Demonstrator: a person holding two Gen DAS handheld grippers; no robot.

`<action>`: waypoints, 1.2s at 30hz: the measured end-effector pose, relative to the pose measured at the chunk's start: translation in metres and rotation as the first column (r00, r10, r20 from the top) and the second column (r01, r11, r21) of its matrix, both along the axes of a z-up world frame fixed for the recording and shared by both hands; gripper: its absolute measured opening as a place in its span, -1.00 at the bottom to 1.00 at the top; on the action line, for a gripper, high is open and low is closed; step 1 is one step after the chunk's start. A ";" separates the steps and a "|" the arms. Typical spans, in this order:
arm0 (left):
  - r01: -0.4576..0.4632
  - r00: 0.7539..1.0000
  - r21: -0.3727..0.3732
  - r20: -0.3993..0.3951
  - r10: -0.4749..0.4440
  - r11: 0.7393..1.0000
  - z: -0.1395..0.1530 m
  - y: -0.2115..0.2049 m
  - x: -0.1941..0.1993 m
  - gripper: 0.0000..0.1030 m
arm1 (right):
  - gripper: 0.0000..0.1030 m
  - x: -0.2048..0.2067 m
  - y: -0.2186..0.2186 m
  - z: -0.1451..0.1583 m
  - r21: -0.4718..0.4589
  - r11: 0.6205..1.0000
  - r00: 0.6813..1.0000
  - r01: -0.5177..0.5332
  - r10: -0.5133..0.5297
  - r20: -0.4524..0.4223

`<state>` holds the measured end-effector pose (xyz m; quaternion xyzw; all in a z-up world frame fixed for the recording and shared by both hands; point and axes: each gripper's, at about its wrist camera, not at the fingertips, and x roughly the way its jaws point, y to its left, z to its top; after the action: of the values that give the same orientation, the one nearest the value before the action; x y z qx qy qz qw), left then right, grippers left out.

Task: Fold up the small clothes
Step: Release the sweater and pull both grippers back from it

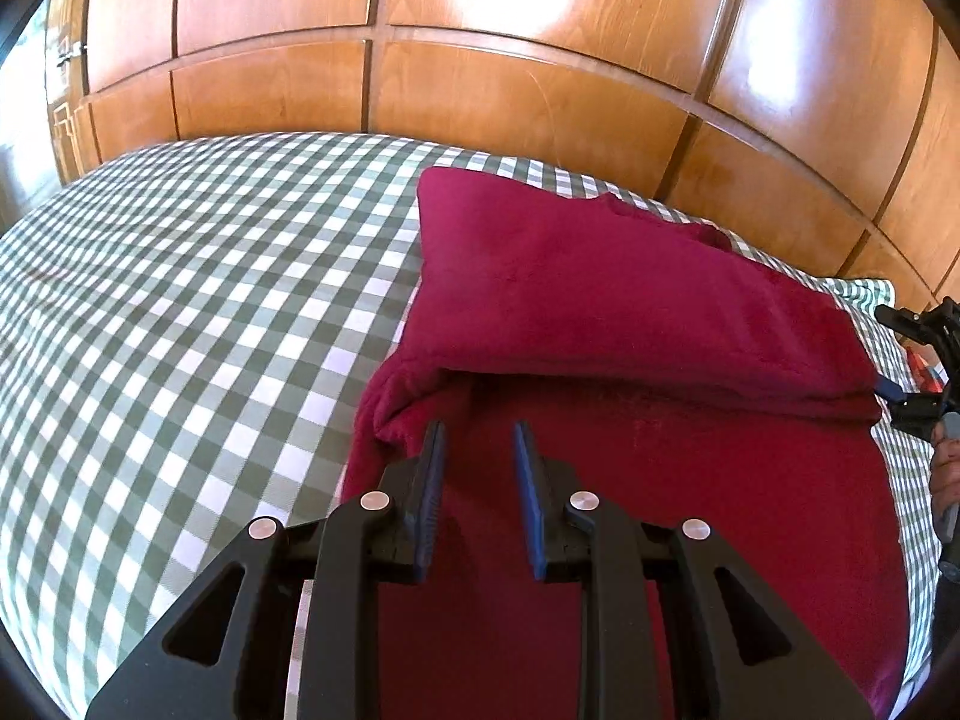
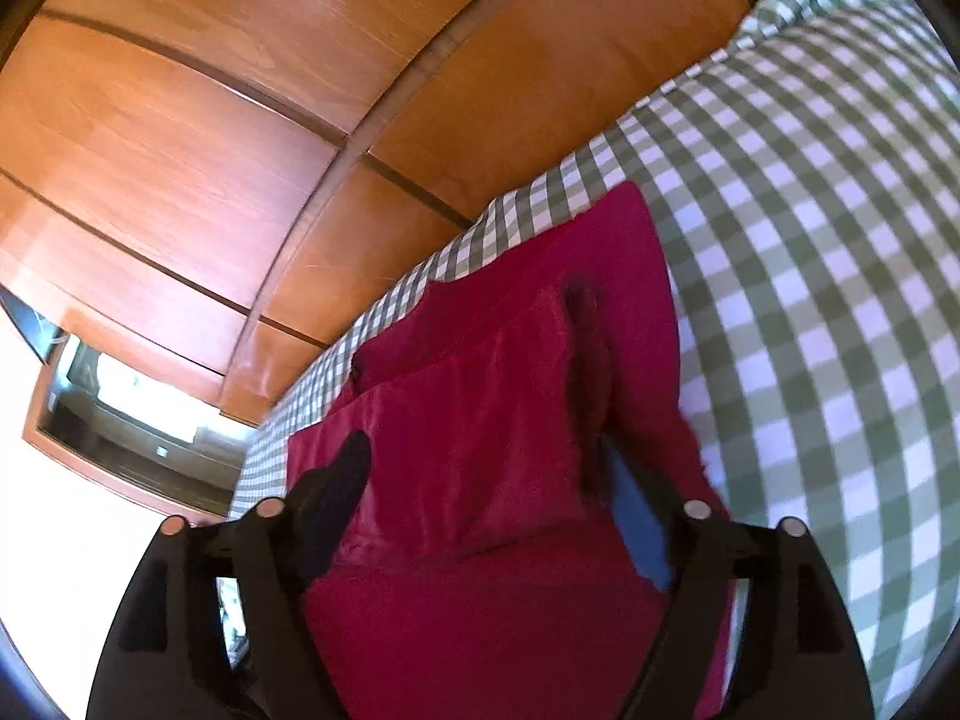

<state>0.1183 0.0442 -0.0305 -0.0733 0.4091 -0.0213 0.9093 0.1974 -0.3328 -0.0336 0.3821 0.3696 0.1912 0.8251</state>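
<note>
No readable text, labels, brands, numbers or signs in either wrist view.
</note>
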 end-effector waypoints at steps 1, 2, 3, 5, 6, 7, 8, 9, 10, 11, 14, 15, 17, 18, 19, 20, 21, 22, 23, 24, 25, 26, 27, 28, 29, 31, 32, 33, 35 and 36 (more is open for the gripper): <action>-0.001 1.000 0.003 -0.001 0.001 1.000 0.001 0.001 -0.001 -0.57 | 0.70 -0.004 0.000 0.002 0.029 1.000 1.000 0.010 -0.011 0.019; -0.002 1.000 0.004 0.000 0.002 1.000 0.001 0.002 -0.004 -0.57 | 0.70 -0.006 0.000 0.004 0.023 1.000 0.999 0.014 -0.015 0.030; -0.002 1.000 0.000 0.002 0.002 1.000 0.002 0.003 -0.006 -0.57 | 0.68 -0.006 0.001 0.007 -0.004 1.000 0.999 0.019 -0.019 0.033; -0.007 1.000 -0.011 0.013 0.007 1.000 0.007 0.005 -0.007 -0.58 | 0.23 -0.003 0.006 0.008 -0.062 0.998 1.000 0.015 -0.014 0.018; -0.011 1.000 -0.016 0.019 0.011 1.000 0.009 0.005 -0.007 -0.58 | 0.06 0.001 0.010 0.007 -0.092 0.996 1.000 0.014 -0.013 0.006; -0.009 1.000 -0.029 0.028 0.010 1.000 0.013 0.006 -0.005 -0.58 | -0.23 0.005 0.014 0.006 -0.132 0.991 1.000 0.016 -0.018 -0.011; -0.006 0.999 -0.040 0.038 0.008 0.999 0.018 0.005 -0.001 -0.58 | -0.56 0.009 0.020 0.005 -0.176 0.984 1.000 0.009 -0.013 -0.027; -0.006 0.999 -0.043 0.053 0.008 0.999 0.023 0.004 0.003 -0.57 | -0.69 0.012 0.024 0.004 -0.204 0.979 0.999 0.000 -0.007 -0.034; -0.006 0.997 -0.041 0.071 0.009 0.999 0.030 0.002 0.009 -0.58 | -0.79 0.012 0.028 0.005 -0.239 0.971 0.999 -0.003 -0.005 -0.034; 0.000 0.996 -0.046 0.084 0.004 0.999 0.035 -0.001 0.017 -0.57 | -0.82 0.010 0.029 0.008 -0.255 0.967 1.000 0.000 -0.006 -0.022; -0.011 0.998 -0.007 0.056 0.011 1.000 0.034 -0.011 0.043 -0.57 | -0.84 -0.005 0.032 0.028 -0.305 0.952 0.998 0.027 -0.006 0.069; -0.017 0.999 0.011 0.028 0.017 1.000 0.027 -0.013 0.050 -0.57 | -0.84 -0.009 0.032 0.032 -0.326 0.944 0.996 0.039 -0.010 0.088; -0.043 0.998 0.027 -0.049 0.044 0.999 0.007 -0.011 0.060 -0.58 | -0.84 -0.010 0.034 0.030 -0.421 0.905 0.996 0.062 -0.030 0.081; -0.042 0.995 0.020 -0.089 0.044 0.999 -0.005 -0.009 0.062 -0.58 | -0.84 -0.006 0.035 0.022 -0.465 0.883 0.998 0.063 -0.041 0.056; -0.043 0.994 0.018 -0.103 0.045 0.999 -0.013 -0.007 0.062 -0.58 | -0.84 -0.004 0.035 0.011 -0.491 0.869 0.999 0.053 -0.049 0.020; -0.043 0.994 0.015 -0.097 0.044 0.999 -0.020 -0.007 0.060 -0.58 | -0.84 0.002 0.034 -0.005 -0.494 0.868 0.998 0.035 -0.054 -0.024; -0.044 0.996 0.022 -0.081 0.046 0.999 -0.021 -0.009 0.058 -0.58 | -0.84 0.002 0.034 -0.012 -0.494 0.869 0.998 0.037 -0.056 -0.025; -0.044 0.996 0.034 -0.076 0.047 0.998 -0.020 -0.011 0.056 -0.58 | -0.86 0.000 0.034 -0.014 -0.496 0.867 0.998 0.054 -0.062 0.002; -0.045 0.996 0.044 -0.076 0.048 0.998 -0.017 -0.012 0.056 -0.57 | -0.84 -0.003 0.034 -0.015 -0.486 0.871 0.997 0.071 -0.074 0.012; -0.046 0.996 0.045 -0.076 0.049 0.998 -0.015 -0.013 0.055 -0.57 | -0.80 -0.004 0.034 -0.015 -0.477 0.876 0.997 0.074 -0.076 0.016; -0.050 0.996 0.045 -0.073 0.053 0.998 -0.011 -0.012 0.052 -0.58 | -0.77 -0.006 0.034 -0.014 -0.472 0.878 0.997 0.076 -0.075 0.022; -0.053 0.996 0.048 -0.065 0.056 0.997 -0.006 -0.011 0.047 -0.58 | -0.66 -0.009 0.035 -0.013 -0.474 0.877 0.997 0.076 -0.071 0.028; -0.058 0.997 0.059 -0.055 0.062 0.997 -0.002 -0.011 0.043 -0.57 | -0.57 -0.016 0.034 -0.009 -0.478 0.875 0.997 0.076 -0.065 0.039; -0.068 0.996 0.072 -0.044 0.071 0.995 0.003 -0.011 0.038 -0.56 | -0.25 -0.027 0.029 -0.004 -0.482 0.872 0.997 0.078 -0.062 0.049; -0.079 0.996 0.077 -0.032 0.082 0.994 0.007 -0.010 0.030 -0.41 | 0.10 -0.035 0.028 0.001 -0.488 0.868 0.996 0.088 -0.063 0.068; -0.093 0.995 0.060 -0.014 0.094 0.994 0.013 -0.006 0.018 -0.34 | 0.27 -0.052 0.031 0.009 -0.510 0.853 0.992 0.111 -0.068 0.103; -0.094 0.995 0.063 -0.005 0.095 0.994 0.016 -0.005 0.010 -0.34 | 0.27 -0.064 0.032 0.013 -0.527 0.843 0.992 0.108 -0.054 0.116; -0.097 0.995 0.078 0.004 0.097 0.992 0.019 -0.005 0.002 -0.34 | 0.28 -0.069 0.033 0.013 -0.533 0.840 0.992 0.098 -0.041 0.117; -0.094 0.996 0.098 0.012 0.094 0.991 0.021 -0.004 -0.011 -0.34 | 0.34 -0.086 0.034 0.011 -0.542 0.837 0.994 0.077 -0.023 0.106; -0.090 0.996 0.101 0.014 0.089 0.991 0.021 -0.003 -0.017 -0.34 | 0.35 -0.093 0.035 0.009 -0.543 0.837 0.995 0.066 -0.014 0.098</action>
<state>0.1014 0.0410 -0.0094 -0.0451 0.4018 0.0399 0.9137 0.1042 -0.2978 -0.0243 0.1302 0.3631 0.0778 0.9193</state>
